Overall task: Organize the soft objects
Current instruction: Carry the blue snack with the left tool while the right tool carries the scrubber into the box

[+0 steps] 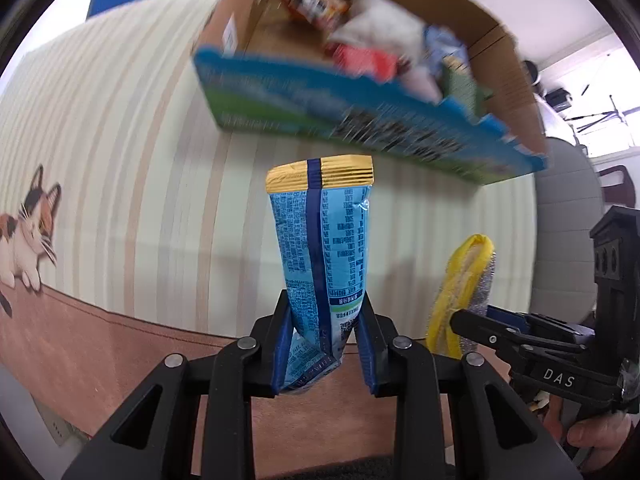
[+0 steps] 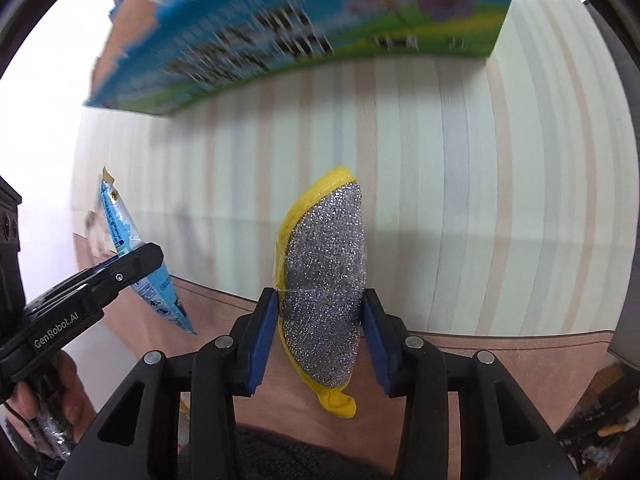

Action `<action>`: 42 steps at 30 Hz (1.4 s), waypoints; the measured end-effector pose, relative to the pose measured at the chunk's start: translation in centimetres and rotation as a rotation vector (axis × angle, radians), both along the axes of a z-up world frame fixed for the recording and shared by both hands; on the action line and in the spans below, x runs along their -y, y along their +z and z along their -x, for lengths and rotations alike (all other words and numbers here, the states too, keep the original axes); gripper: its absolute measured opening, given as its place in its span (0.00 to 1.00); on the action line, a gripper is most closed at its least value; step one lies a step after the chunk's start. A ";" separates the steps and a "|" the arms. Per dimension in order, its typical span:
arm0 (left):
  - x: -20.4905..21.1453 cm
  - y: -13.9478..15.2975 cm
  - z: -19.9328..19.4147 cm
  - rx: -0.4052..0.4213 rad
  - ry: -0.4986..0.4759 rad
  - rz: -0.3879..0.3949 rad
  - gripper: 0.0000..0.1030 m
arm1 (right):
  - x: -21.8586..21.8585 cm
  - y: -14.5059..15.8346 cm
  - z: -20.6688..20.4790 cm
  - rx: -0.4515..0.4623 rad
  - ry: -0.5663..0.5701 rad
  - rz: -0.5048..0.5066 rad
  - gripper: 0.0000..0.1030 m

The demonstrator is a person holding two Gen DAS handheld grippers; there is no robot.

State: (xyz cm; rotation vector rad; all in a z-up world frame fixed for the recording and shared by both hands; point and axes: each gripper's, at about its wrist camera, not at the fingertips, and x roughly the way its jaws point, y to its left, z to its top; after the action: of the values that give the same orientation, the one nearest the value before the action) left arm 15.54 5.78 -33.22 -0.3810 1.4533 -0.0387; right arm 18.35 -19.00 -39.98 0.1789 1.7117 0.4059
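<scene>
Left wrist view, left to right: cat print [image 1: 28, 236] is sitting at the far-left edge of the striped tablecloth [image 1: 132, 184]; left gripper [image 1: 325, 344] is clamping the lower end of a blue snack packet [image 1: 322, 240], which is standing upright with its gold seal on top, held above the cloth; cardboard box [image 1: 492, 44] with blue-green printed front is sitting beyond it, already holding several packets, blurred; right gripper [image 1: 460, 318] is coming in from the right edge, squeezing a yellow-edged scouring pad [image 1: 466, 276].

Right wrist view: left gripper [image 2: 136, 258] is pinching the packet [image 2: 120, 224] at the left; right gripper [image 2: 320, 328] is closing both pads on the silver scouring pad [image 2: 324, 280], held upright in the air, near side of the box [image 2: 280, 24].
</scene>
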 end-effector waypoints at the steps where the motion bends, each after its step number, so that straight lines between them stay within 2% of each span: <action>1: 0.1 1.5 -0.1 0.026 -0.008 0.009 0.25 | 0.1 1.2 -0.2 0.012 -0.009 -0.023 0.43; 4: 0.1 6.1 -1.0 0.104 -0.031 0.037 0.25 | 0.4 5.0 -0.9 0.056 -0.034 -0.085 0.43; 9: 1.2 12.0 -6.3 0.193 -0.095 0.042 0.25 | 1.6 12.6 -4.0 0.187 -0.069 -0.125 0.43; 11: 2.0 13.5 -9.2 0.219 -0.131 0.000 0.25 | 2.1 15.5 -6.2 0.246 -0.070 -0.089 0.43; 15: 2.3 13.7 -15.0 0.220 -0.150 -0.080 0.25 | 1.7 17.9 -11.1 0.333 -0.072 0.040 0.43; 18: 1.8 11.7 -18.5 0.159 -0.167 -0.119 0.25 | 1.0 17.2 -14.8 0.345 -0.047 0.142 0.43; 23: 0.4 6.1 -22.5 0.012 -0.148 -0.146 0.26 | -0.5 12.9 -18.6 0.296 -0.019 0.278 0.42; 25: 0.1 3.9 -23.1 -0.043 -0.140 -0.153 0.26 | -0.8 10.8 -19.0 0.277 -0.009 0.306 0.42; 27: 0.4 2.2 -22.7 -0.118 -0.159 -0.187 0.29 | -1.6 8.8 -19.6 0.260 0.012 0.354 0.42; 28: 0.1 1.2 -22.8 -0.154 -0.139 -0.208 0.29 | -1.8 7.8 -19.9 0.252 0.020 0.383 0.42; 30: -0.4 -0.3 -22.6 -0.193 -0.124 -0.178 0.30 | -2.2 5.7 -20.7 0.212 0.050 0.444 0.44; 31: -0.5 -0.8 -22.6 -0.201 -0.120 -0.156 0.38 | -2.2 5.2 -20.6 0.211 0.040 0.446 0.48; 32: -0.6 -1.0 -22.7 -0.205 -0.118 -0.134 0.40 | -2.1 5.0 -20.8 0.213 0.031 0.437 0.52; 34: -0.6 -0.9 -22.5 -0.186 -0.112 -0.132 0.40 | -1.7 4.9 -20.9 0.212 0.016 0.429 0.76; 36: -0.5 -0.6 -22.4 -0.175 -0.121 -0.139 0.41 | -1.5 5.0 -21.0 0.215 0.009 0.412 0.77; 38: -0.5 -0.1 -22.1 -0.154 -0.113 -0.125 0.51 | -1.4 5.2 -21.0 0.215 0.002 0.395 0.78; 40: -0.4 0.3 -21.7 -0.127 -0.095 -0.116 0.72 | -1.2 5.5 -21.0 0.207 -0.009 0.375 0.80; 41: -0.3 0.7 -21.4 -0.109 -0.089 -0.105 0.75 | -1.3 5.6 -21.0 0.208 -0.013 0.360 0.81; 42: -0.2 1.0 -21.1 -0.096 -0.086 -0.104 0.83 | -1.4 5.8 -20.9 0.208 -0.012 0.352 0.85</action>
State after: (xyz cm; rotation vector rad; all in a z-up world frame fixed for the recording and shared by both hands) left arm 36.63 6.00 -32.17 -0.2383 1.5593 -0.0136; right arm 39.27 -17.65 -34.18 -0.1063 1.5474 0.1044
